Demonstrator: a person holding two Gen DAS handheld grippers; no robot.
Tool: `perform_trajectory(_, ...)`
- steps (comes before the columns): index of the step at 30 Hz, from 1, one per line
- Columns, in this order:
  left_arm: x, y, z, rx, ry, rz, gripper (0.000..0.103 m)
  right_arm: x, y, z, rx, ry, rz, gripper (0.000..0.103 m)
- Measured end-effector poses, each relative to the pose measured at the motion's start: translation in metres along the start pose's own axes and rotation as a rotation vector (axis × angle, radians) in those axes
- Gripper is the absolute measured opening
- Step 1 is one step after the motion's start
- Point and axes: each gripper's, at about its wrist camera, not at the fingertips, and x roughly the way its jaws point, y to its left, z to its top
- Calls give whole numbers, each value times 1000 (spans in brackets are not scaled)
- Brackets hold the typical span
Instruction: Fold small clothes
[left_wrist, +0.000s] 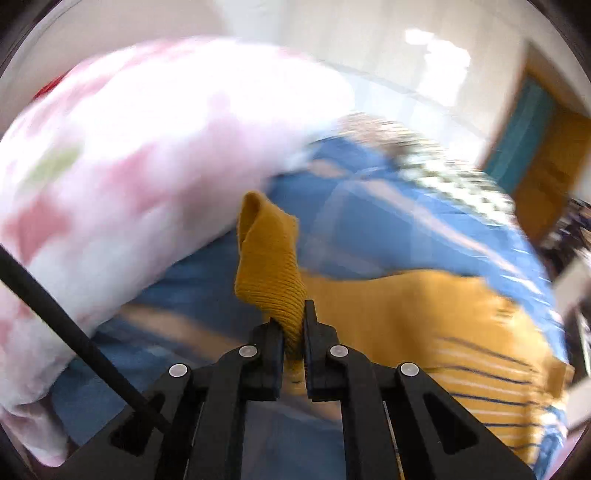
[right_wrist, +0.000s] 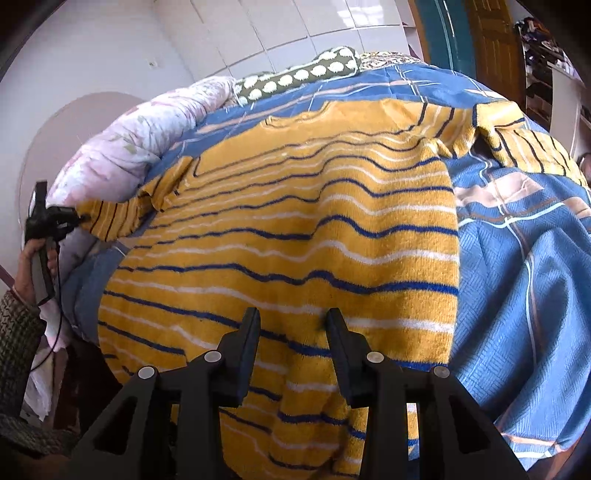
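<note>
A mustard-yellow knit sweater (right_wrist: 295, 229) with blue and white stripes lies spread on a blue patterned bedsheet (right_wrist: 517, 280). My left gripper (left_wrist: 293, 332) is shut on the ribbed cuff of the sweater's sleeve (left_wrist: 267, 258) and holds it up off the bed; it also shows in the right wrist view (right_wrist: 51, 218) at the far left, pulling that sleeve (right_wrist: 114, 218) outward. My right gripper (right_wrist: 291, 321) is open, its fingers resting over the sweater's lower body near the hem. The left wrist view is motion-blurred.
A pink floral quilt (left_wrist: 122, 166) is bunched along the bed's left side (right_wrist: 147, 129). A green spotted pillow (right_wrist: 303, 75) lies at the head. The sweater's other sleeve (right_wrist: 517, 136) lies at the right. A wooden door (right_wrist: 491, 44) and shelves stand beyond.
</note>
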Motion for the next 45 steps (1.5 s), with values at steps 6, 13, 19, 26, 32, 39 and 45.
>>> perform_trajectory(6, -26, -184, -3, 200, 44, -353, 8, -18, -15, -3, 45, -50, 40, 40)
perform_trajectory(13, -19, -295, -63, 343, 162, -504, 48, -43, -46, -9, 123, -91, 39, 40)
perform_trajectory(19, -24, -247, -95, 292, 214, -405, 53, -56, -66, 0, 146, -124, 8, 40)
perform_trajectory(26, -76, -161, -138, 265, 155, -311, 70, -84, -139, 24, 285, -249, -150, 40)
perform_trajectory(32, -86, -128, -164, 231, 144, -298, 70, -95, -236, 55, 519, -324, -206, 43)
perform_trajectory(39, -83, -127, -179, 221, 178, -294, 70, -60, -319, 94, 765, -277, -240, 46)
perform_trajectory(45, -85, -130, -178, 227, 164, -286, 70, -53, -351, 103, 904, -330, -192, 34)
